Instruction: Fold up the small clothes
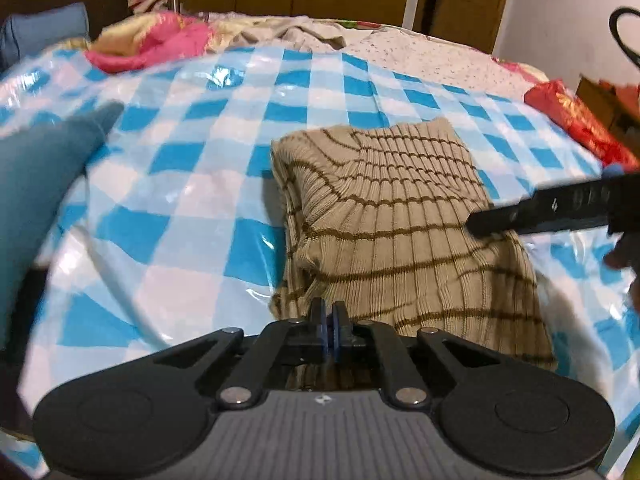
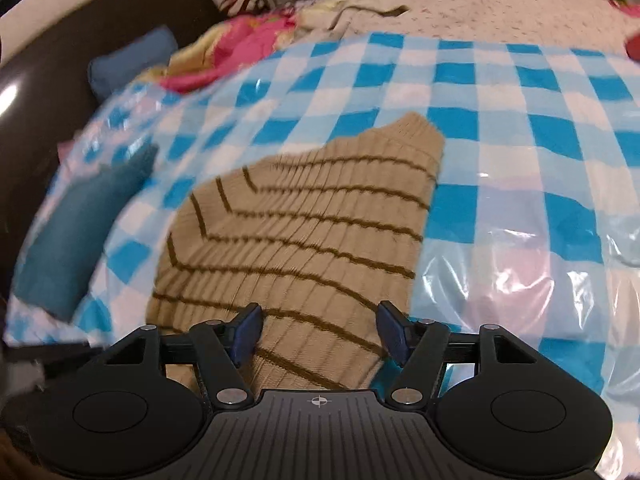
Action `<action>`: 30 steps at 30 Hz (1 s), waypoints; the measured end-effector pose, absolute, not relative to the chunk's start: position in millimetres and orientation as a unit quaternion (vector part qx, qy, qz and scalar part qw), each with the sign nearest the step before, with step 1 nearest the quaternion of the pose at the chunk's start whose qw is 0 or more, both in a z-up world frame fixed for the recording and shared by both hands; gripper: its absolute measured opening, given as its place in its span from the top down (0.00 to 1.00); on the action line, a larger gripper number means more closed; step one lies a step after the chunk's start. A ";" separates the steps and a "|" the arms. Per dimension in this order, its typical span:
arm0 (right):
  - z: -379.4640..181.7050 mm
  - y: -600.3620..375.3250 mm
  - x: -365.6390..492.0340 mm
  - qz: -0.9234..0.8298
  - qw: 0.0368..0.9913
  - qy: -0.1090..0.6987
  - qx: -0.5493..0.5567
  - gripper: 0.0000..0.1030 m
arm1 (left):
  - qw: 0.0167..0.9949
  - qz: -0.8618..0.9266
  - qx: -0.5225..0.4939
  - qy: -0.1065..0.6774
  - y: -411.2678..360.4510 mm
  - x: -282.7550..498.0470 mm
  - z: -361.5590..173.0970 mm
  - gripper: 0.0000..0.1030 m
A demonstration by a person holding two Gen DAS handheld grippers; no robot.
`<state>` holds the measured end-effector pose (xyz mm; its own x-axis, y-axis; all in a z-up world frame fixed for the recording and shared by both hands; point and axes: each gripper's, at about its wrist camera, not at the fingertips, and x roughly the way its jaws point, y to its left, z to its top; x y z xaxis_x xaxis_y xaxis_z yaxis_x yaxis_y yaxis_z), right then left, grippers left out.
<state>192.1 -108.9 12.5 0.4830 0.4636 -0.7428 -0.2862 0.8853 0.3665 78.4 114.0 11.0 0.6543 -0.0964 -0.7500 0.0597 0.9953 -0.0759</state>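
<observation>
A beige ribbed knit garment with brown stripes (image 1: 396, 216) lies folded on the blue-and-white checked plastic sheet (image 1: 192, 168). My left gripper (image 1: 329, 320) is shut at the garment's near edge; whether cloth is pinched between the pads is hidden. The right gripper shows in the left wrist view as a black bar (image 1: 552, 212) over the garment's right side. In the right wrist view my right gripper (image 2: 318, 332) is open, fingers wide apart just above the garment (image 2: 304, 224), near its right edge.
A teal cloth (image 1: 44, 176) lies at the left; it also shows in the right wrist view (image 2: 80, 232). A pink floral quilt (image 1: 160, 40) is bunched at the back. A red package (image 1: 580, 120) sits at the right. Wooden wardrobe behind.
</observation>
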 end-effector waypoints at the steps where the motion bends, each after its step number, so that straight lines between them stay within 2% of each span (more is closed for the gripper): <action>1: 16.3 -118.1 192.1 0.214 0.860 0.450 0.108 0.38 | 0.912 -0.040 -0.015 0.409 112.0 76.7 17.0 0.80; 8: 3.9 -144.0 228.1 0.168 0.861 0.449 0.168 0.37 | 0.932 -0.074 -0.041 0.352 102.2 90.6 53.1 0.80; 12: -9.6 -132.7 246.8 0.175 0.856 0.461 0.158 0.38 | 0.921 -0.099 -0.020 0.376 83.2 113.5 31.6 0.79; 14: -14.9 -124.5 258.9 0.170 0.857 0.465 0.141 0.45 | 0.911 -0.088 -0.018 0.403 85.4 124.8 13.4 0.79; 15: -16.8 -121.7 266.1 0.166 0.858 0.467 0.136 0.52 | 0.908 -0.087 -0.024 0.408 90.4 130.8 6.9 0.76; 19: -23.1 -113.5 303.4 0.150 0.854 0.477 0.143 0.62 | 0.908 -0.077 -0.027 0.410 95.8 150.7 3.1 0.76; 25: -12.0 -110.0 311.9 0.152 0.861 0.469 0.123 0.60 | 0.911 -0.079 -0.003 0.406 92.8 153.8 6.2 0.76; 29: 19.7 -136.9 248.7 0.179 0.873 0.443 0.102 0.54 | 0.912 -0.084 -0.001 0.402 102.2 129.7 17.2 0.76; 30: 26.1 -141.4 227.9 0.193 0.871 0.442 0.095 0.48 | 0.912 -0.085 -0.004 0.401 104.0 126.4 19.4 0.76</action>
<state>228.0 -141.4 26.1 0.5348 0.4209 -0.7327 -0.2527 0.9071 0.3366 126.4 104.0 19.4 0.6634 -0.1586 -0.7313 0.1515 0.9855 -0.0762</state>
